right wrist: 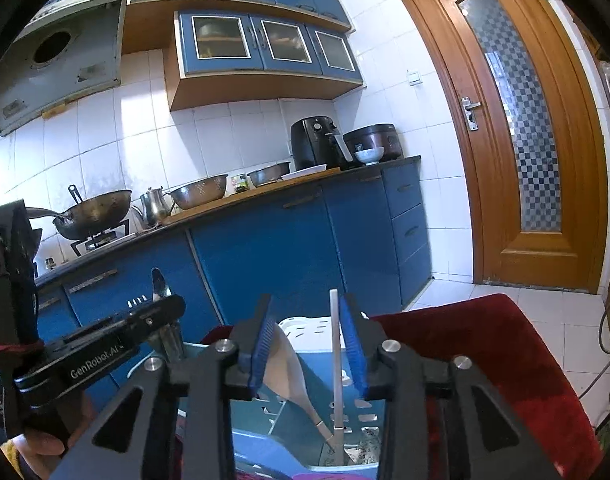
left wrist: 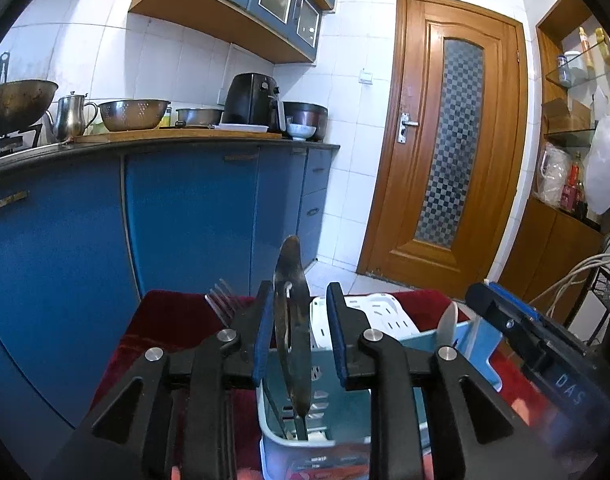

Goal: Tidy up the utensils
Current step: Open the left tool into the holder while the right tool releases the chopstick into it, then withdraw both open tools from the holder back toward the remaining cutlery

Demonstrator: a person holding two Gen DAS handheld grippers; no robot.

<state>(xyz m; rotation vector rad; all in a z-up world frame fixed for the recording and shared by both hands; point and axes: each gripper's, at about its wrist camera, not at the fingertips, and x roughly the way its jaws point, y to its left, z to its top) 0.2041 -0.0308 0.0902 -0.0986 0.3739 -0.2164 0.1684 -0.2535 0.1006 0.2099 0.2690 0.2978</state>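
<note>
left wrist view: left gripper [left wrist: 301,344] hangs over a light blue utensil caddy [left wrist: 337,424] w/ slotted walls, sitting on a dark red cloth [left wrist: 165,320]. between its blue pads stands a dark metal spoon [left wrist: 292,320], bowl end up, handle down inside the caddy's near compartment. spoon leans against the left pad, right pad is clear of it w/ a visible gap, so fingers are apart, not clamping. a fork [left wrist: 223,300] pokes up tines-first just left of the left finger (where its lower end sits is hidden). behind the caddy sits a white slotted basket [left wrist: 381,312]. a pale knife blade [left wrist: 448,324] sticks up from the caddy's right side, near the right gripper [left wrist: 545,340], which comes in from the right edge.

right wrist view: right gripper [right wrist: 307,344] is over the same caddy [right wrist: 301,432], fingers spread. a thin white stick-like utensil [right wrist: 335,360] stands upright in the compartment, just beside the right pad; can't tell if it touches. a pale knife blade [right wrist: 285,368] w/ a tan look leans diagonally btwn the pads, running down into the caddy. neither is pinched. left gripper [right wrist: 161,312] shows at left, w/ the spoon [right wrist: 158,284] tip rising above it. red cloth [right wrist: 505,352] spreads to the right.

background: blue kitchen cabinets [right wrist: 265,248], wooden door [left wrist: 449,148].
</note>
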